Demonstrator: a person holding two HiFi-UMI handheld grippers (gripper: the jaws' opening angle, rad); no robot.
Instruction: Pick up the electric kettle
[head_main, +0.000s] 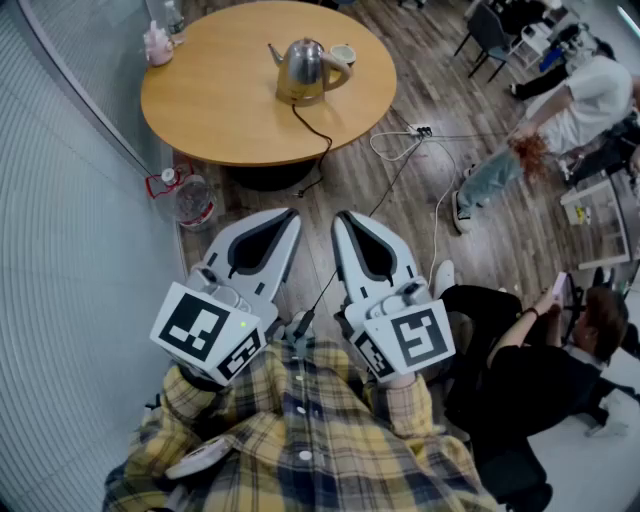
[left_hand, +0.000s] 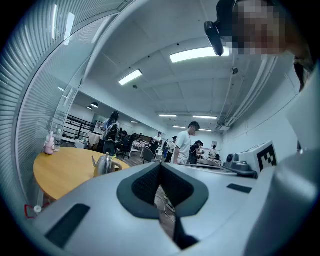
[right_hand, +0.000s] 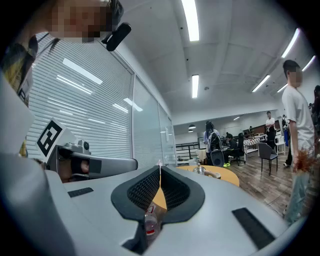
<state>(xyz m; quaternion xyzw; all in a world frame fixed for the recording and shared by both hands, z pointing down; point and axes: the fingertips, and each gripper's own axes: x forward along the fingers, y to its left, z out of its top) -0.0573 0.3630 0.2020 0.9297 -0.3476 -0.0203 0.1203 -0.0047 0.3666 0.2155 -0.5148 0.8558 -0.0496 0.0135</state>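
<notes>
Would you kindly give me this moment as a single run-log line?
phase: pre-approach | electric kettle: on round table, untouched | left gripper: shut, empty | right gripper: shut, empty

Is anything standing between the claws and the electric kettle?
No object blocks the silver steel electric kettle on the round wooden table. Only its black cord trails off the near edge toward the left claw and right claw; a clear plastic bottle sits aside on the floor.

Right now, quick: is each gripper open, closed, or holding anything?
Left gripper: closed, holding nothing.
Right gripper: closed, holding nothing.
</notes>
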